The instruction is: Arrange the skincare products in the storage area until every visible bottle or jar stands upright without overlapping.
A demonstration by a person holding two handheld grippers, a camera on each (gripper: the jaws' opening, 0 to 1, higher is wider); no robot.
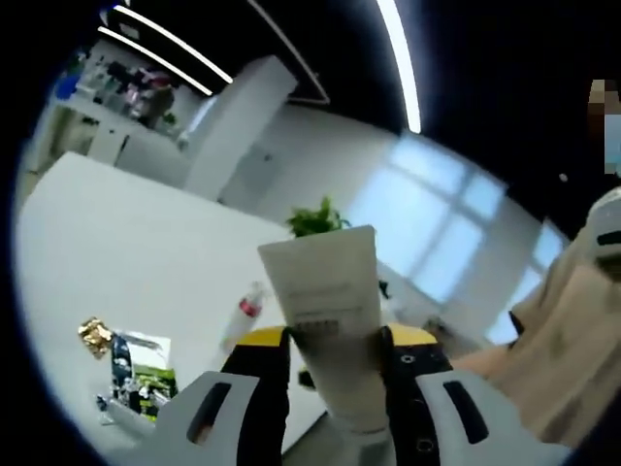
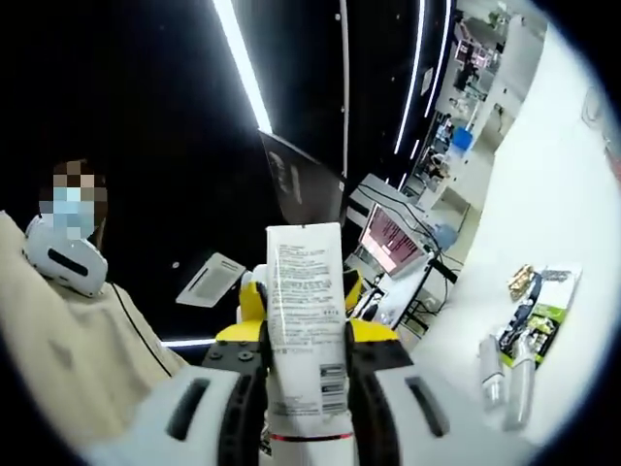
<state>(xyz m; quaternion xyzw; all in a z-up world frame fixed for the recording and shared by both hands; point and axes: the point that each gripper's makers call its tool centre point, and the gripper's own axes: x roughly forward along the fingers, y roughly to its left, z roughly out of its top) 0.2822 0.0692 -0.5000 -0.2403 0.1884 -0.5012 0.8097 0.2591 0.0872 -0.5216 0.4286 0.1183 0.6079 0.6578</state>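
Left tool (image 1: 335,359) clamps a tube (image 1: 330,311); its cap end is hidden.

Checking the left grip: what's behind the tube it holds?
Behind the tube in the left tool a green plant pokes up; its pot is covered.

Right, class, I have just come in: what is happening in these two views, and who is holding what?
A person works with two handheld grippers, and each is shut on a white tube. The left gripper holds a white tube lifted above the white table. The right gripper grips a printed tube, also raised. More small tubes and a green packet lie flat on the table, so the arranging is not finished.
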